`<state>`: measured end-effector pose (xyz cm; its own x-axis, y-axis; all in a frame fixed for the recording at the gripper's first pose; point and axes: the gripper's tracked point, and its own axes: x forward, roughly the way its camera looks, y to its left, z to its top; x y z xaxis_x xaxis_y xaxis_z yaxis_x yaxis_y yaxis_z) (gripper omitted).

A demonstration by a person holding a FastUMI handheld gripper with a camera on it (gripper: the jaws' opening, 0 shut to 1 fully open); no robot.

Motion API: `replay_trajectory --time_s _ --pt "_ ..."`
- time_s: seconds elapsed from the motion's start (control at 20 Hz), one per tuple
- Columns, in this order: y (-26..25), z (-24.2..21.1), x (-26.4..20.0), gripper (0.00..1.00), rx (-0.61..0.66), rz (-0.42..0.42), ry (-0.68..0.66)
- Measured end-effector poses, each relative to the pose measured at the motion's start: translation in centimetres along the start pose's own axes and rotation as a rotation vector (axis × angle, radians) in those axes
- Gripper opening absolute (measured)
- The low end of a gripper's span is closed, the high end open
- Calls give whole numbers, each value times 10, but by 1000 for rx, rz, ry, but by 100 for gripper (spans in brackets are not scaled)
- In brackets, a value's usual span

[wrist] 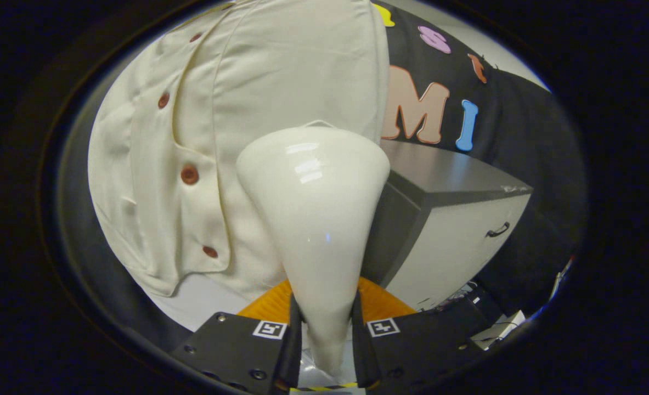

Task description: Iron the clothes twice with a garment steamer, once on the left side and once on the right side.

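Behind everything hangs the booth's black cloth wall (521, 126), and in front of it stands a pale cabinet (456, 241) with a dark top and a small dark drawer handle. Taking that cabinet as the reference, a cream shirt (236, 109) with reddish-brown buttons hangs just to its left, its button placket running down the side far from the cabinet and its hem ending above a light floor.

The gripper (327, 340) is clenched on the garment steamer (316, 219): both fingers press on the narrow neck of its glossy white body, which widens into a broad head pointing at the shirt. The head sits against or very near the fabric on the panel nearest the cabinet; whether it truly touches cannot be told from this angle. An orange ribbed thing (379, 302) shows low behind the steamer's neck, at the foot of the cabinet.

Judging from this, one side of the shirt is being worked, with the placket side yet to be confirmed.

The risks look like these. The neck is smooth and tapered, so a sideways drag could let it twist or slip in the fingers. The shirt hangs free, so pushing hard would swing it away instead of flattening it. Drifting toward the cabinet could knock the head on its top edge.
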<state>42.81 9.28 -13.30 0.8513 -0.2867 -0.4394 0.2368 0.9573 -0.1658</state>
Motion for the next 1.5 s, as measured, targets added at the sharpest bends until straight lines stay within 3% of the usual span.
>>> replay_trajectory --time_s 0.5,0.9,1.0,1.25,1.5 --pt "11 -74 14 39 -3 -31 161" --pt "12 -112 14 39 -17 -20 205" --pt "14 -127 8 39 -24 16 230" --pt "-6 -159 -35 40 -1 56 274" --pt "-32 -151 -103 39 5 60 217"
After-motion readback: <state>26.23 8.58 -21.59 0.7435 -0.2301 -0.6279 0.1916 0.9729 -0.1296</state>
